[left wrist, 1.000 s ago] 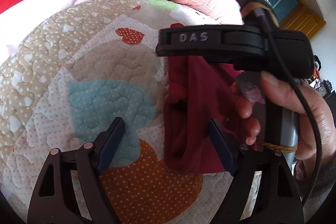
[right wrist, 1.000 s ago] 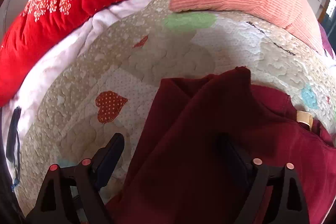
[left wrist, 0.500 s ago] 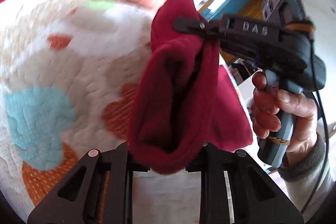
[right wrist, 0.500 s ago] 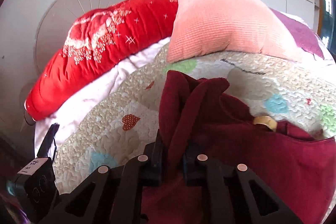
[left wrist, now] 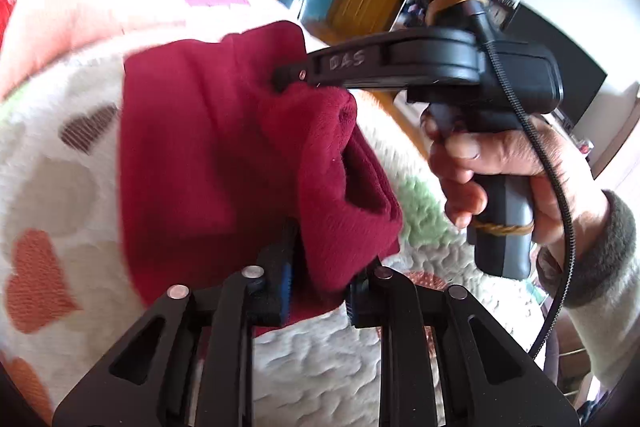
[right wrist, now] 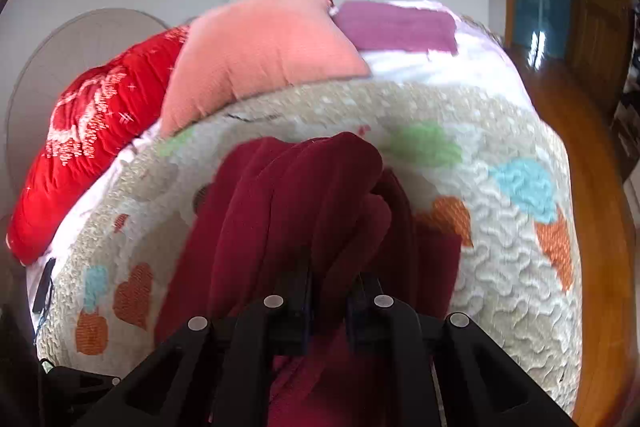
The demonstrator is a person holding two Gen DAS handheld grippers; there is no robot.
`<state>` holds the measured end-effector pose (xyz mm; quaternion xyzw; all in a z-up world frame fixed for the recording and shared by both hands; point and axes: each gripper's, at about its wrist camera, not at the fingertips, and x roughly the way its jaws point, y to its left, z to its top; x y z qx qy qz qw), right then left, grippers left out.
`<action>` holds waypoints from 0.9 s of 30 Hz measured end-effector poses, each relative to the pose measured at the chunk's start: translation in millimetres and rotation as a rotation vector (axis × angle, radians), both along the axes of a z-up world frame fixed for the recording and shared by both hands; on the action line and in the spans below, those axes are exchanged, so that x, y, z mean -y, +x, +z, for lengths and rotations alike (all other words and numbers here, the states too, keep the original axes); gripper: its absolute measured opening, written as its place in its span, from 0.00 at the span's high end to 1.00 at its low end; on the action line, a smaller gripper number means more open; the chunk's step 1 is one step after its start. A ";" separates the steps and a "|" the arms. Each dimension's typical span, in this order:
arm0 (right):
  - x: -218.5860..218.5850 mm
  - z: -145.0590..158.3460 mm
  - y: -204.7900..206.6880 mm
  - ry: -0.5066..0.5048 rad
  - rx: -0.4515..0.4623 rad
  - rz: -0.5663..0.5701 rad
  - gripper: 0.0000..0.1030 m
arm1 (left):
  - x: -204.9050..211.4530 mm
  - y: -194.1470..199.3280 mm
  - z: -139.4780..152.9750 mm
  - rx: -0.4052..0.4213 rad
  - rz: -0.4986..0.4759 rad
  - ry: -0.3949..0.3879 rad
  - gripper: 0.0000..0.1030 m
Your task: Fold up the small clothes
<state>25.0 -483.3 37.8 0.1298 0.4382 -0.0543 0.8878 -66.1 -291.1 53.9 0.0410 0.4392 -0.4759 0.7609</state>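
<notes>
Your left claw pinches one edge of the dark red fleece garment. Its jaws are opening a tiny bit with the cloth between them, so squeeze tight or that edge may slip out. The garment hangs up in the air between your two claws, above the heart-patterned quilt on the bed, and it looks bunched and doubled, not flat. Your right claw is closed on another bunch of the same cloth, and your right hand holds its handle off to the right side. To fold well, I think you should pull the two claws gently apart until the top edge goes straight and the wrinkles drop out. Hold both claws at the same height so the cloth hangs even. Then lower it slowly onto a bare part of the quilt, bottom part first, and lay the top over it so the edges match. Stay away from the pink pillow at the far end. Let go only when the cloth lies flat.
</notes>
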 end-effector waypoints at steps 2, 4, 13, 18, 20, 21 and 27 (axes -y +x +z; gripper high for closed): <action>18.0 -22.1 -3.6 0.073 -0.030 -0.036 0.80 | 1.6 1.2 -5.9 -0.032 0.009 0.014 0.73; 28.5 -20.2 -14.3 0.106 0.002 -0.065 0.69 | -6.4 -0.7 1.1 -0.034 -0.005 0.023 0.68; 4.5 7.0 -86.2 0.251 0.030 -0.024 0.35 | -72.0 -16.0 31.7 0.205 0.044 0.063 0.35; 5.3 -15.4 -73.6 0.387 0.028 -0.039 0.35 | -65.8 -5.5 7.3 0.129 0.107 0.095 0.35; 9.9 -32.0 -63.9 0.459 0.001 -0.062 0.40 | -56.8 -2.9 -1.5 0.116 0.099 0.128 0.35; 12.2 -39.8 -60.3 0.490 -0.007 -0.082 0.60 | -39.0 -4.2 -5.7 0.135 0.099 0.152 0.35; -9.9 -7.4 -64.6 0.145 0.081 -0.007 0.75 | -17.7 -15.8 -6.9 0.172 0.075 0.152 0.35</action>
